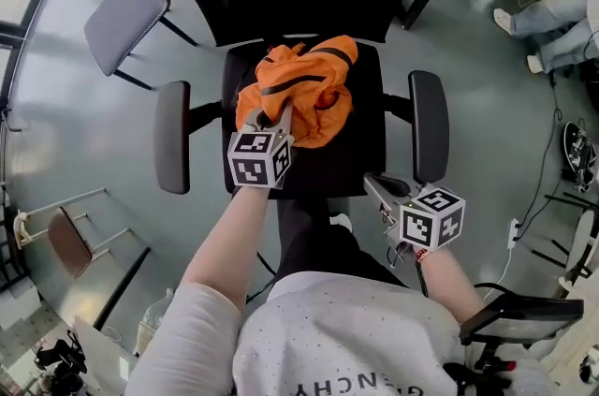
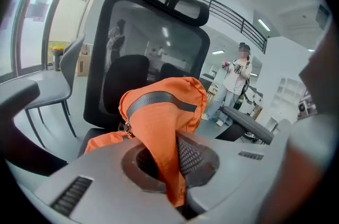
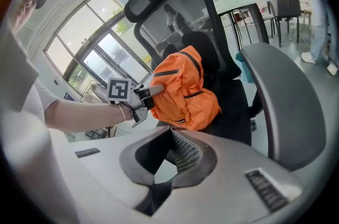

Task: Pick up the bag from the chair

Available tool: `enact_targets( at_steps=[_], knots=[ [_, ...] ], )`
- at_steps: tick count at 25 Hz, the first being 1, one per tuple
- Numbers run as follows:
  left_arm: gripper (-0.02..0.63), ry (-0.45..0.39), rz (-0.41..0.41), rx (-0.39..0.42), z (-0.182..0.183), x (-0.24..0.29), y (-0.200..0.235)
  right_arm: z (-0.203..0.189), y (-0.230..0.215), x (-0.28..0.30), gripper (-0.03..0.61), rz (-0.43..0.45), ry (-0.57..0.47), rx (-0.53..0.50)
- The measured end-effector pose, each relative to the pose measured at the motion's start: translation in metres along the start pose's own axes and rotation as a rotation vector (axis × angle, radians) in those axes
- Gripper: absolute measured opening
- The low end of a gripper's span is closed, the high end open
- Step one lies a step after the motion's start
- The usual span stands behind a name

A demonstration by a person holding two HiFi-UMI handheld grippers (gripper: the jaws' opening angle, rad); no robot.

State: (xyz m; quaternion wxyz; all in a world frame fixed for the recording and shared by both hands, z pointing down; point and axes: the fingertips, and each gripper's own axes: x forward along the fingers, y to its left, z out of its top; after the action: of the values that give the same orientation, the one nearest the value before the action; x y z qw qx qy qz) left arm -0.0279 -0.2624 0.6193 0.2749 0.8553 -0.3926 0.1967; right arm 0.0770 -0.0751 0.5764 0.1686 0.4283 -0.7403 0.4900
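An orange bag [image 1: 309, 90] with dark straps is bunched at the back of the black office chair's seat [image 1: 323, 169], in front of the backrest. My left gripper [image 1: 281, 115] is shut on a fold of the bag's near edge. In the left gripper view the orange cloth [image 2: 164, 112] runs down between the jaws of the left gripper [image 2: 170, 157] and is pinched there. My right gripper [image 1: 372, 183] hangs at the seat's front right corner, by the right armrest [image 1: 429, 124], apart from the bag. Its jaws meet at the tips with nothing held [image 3: 170, 135]. The right gripper view shows the bag [image 3: 185, 90] and the left gripper [image 3: 151, 91] on it.
The chair's left armrest [image 1: 172, 137] stands out beside my left arm. A grey chair [image 1: 122, 15] is at the upper left and a brown one [image 1: 70, 240] at the lower left. A person's legs [image 1: 552, 20] and a white table are at the upper right; cables lie on the floor at right.
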Motion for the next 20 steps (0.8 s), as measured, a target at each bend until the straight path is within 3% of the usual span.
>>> enact_targets(
  at_steps=[14, 20],
  knots=[
    [0.014, -0.258, 0.028, -0.042, 0.100, -0.117, -0.033, 0.037, 0.050, -0.051, 0.005, 0.021, -0.123, -0.185],
    [0.014, -0.386, 0.031, -0.028, 0.148, -0.177, -0.059, 0.062, 0.094, -0.081, 0.003, 0.115, -0.229, -0.225]
  ],
)
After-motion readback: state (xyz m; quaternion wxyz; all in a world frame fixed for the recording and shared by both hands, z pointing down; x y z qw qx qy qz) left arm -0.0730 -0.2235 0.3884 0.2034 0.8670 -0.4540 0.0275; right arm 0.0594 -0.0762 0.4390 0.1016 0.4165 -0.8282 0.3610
